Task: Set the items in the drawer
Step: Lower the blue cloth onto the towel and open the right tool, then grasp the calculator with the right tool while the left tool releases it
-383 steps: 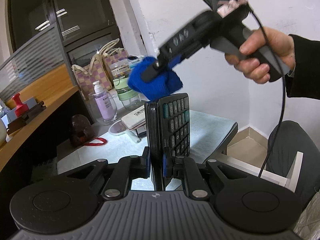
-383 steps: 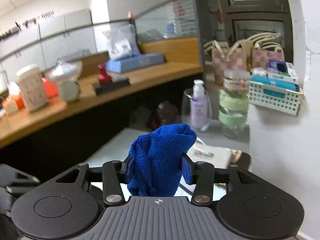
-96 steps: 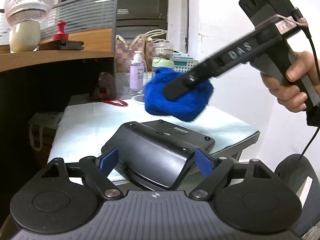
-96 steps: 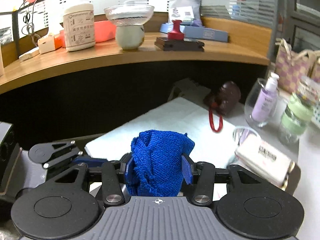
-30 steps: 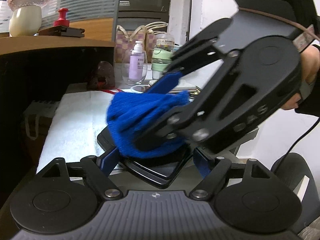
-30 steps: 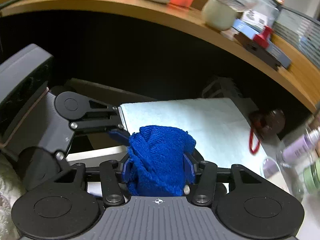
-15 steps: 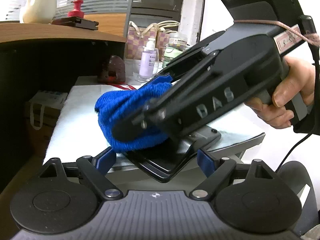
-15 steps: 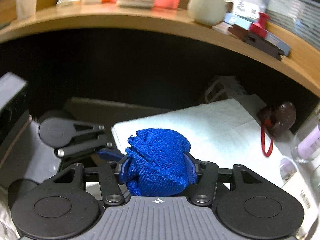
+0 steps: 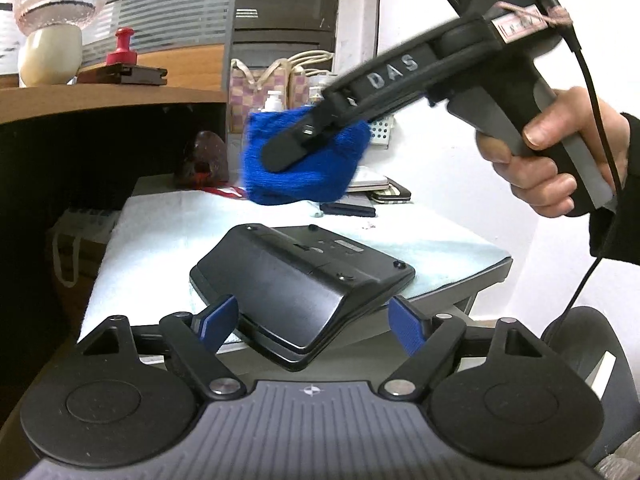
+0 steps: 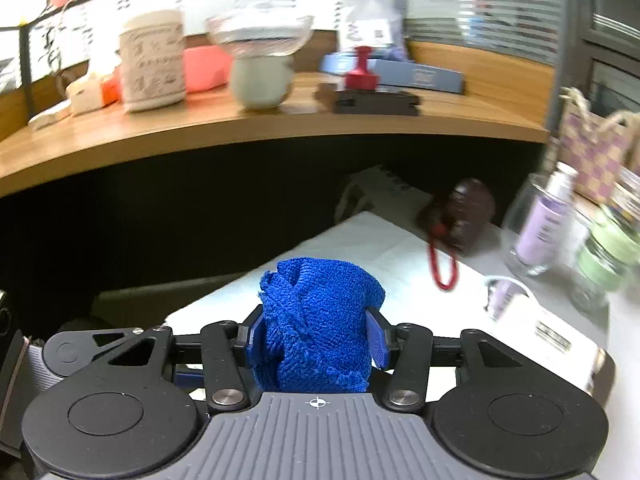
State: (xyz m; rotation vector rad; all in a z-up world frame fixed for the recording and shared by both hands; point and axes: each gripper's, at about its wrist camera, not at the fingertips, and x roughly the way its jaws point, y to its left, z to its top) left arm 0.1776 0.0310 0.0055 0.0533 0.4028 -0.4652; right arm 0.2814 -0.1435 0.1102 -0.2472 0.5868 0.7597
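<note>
Office: curved wooden desk (image 10: 240, 136), slatted partition (image 9: 168, 20), red stamp (image 10: 362, 70).

The only lettering that reads clearly is "DAS", in pale capitals along the side of the right gripper (image 9: 316, 136), on the black arm just behind its fingers. A pink-and-white label strip higher on that handle, the printing on the cream canister (image 10: 152, 60) and the white box (image 10: 548, 332) are too blurred to read.
</note>
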